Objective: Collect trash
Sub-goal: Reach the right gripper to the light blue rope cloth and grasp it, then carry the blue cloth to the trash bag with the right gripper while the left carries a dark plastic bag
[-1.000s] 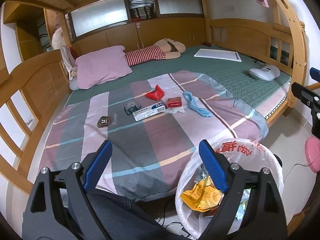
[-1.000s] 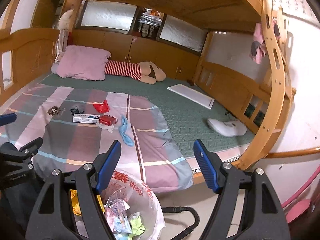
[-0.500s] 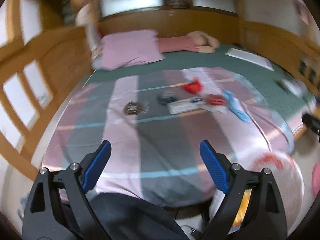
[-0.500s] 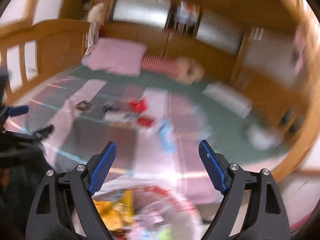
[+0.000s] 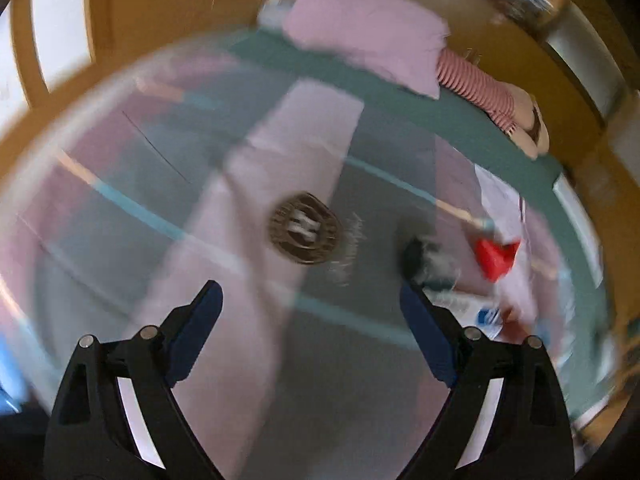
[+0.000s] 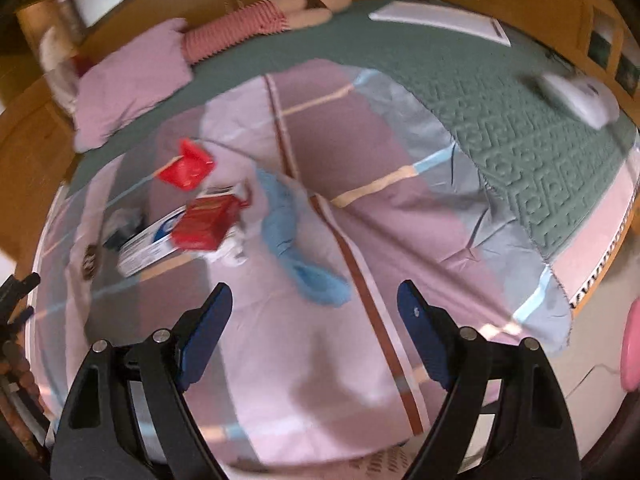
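Both views have swung from the trash bag down onto the bed: left gripper (image 5: pixel 308 314) and right gripper (image 6: pixel 314 314) released, empty, approaching the blue cloth (image 6: pixel 298 240) and red box (image 6: pixel 204 222) on the quilt (image 6: pixel 400 200).

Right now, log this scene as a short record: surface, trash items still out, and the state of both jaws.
surface: striped quilt spread over a green mattress cover
trash on quilt: red wrapper; red box lying on a white and blue carton; crumpled blue piece; a dark blurred item, kind unclear
left gripper: jaws open, nothing between them
right gripper: jaws open, nothing between them, above the quilt near the blue piece
other: pink pillow, striped plush toy
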The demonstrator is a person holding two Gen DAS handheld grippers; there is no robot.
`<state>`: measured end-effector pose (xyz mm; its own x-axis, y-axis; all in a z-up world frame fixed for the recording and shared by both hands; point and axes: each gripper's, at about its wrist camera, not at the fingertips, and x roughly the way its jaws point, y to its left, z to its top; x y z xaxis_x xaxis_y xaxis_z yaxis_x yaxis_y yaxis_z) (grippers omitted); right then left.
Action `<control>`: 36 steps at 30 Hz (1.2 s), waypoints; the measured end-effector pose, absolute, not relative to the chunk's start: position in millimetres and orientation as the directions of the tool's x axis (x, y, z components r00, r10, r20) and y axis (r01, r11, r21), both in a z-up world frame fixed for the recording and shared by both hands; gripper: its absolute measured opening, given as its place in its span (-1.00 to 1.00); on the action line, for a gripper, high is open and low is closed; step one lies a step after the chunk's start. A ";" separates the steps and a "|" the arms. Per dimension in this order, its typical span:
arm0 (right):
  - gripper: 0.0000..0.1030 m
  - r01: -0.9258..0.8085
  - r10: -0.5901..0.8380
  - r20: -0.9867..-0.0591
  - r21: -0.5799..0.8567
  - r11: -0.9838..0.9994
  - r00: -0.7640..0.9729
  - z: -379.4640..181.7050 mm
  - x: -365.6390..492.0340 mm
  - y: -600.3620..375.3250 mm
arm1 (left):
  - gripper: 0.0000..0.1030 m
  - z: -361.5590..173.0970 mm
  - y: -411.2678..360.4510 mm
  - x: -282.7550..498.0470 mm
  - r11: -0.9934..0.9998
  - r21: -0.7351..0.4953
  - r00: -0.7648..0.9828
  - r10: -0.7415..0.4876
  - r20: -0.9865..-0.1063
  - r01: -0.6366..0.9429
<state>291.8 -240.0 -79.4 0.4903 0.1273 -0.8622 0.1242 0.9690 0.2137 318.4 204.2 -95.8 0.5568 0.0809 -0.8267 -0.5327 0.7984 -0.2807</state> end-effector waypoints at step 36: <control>-0.74 -0.139 0.230 -0.798 0.183 0.973 0.557 -42.1 234.6 -180.0 | 0.00 20.2 67.5 172.3 0.974 0.013 0.843 0.201 -0.498 -0.225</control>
<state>234.6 -180.0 -42.1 0.5568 0.2297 -0.7983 -0.1394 0.9732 0.1828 172.3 67.5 20.2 0.8433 0.2011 -0.4983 -0.2249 0.9743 0.0127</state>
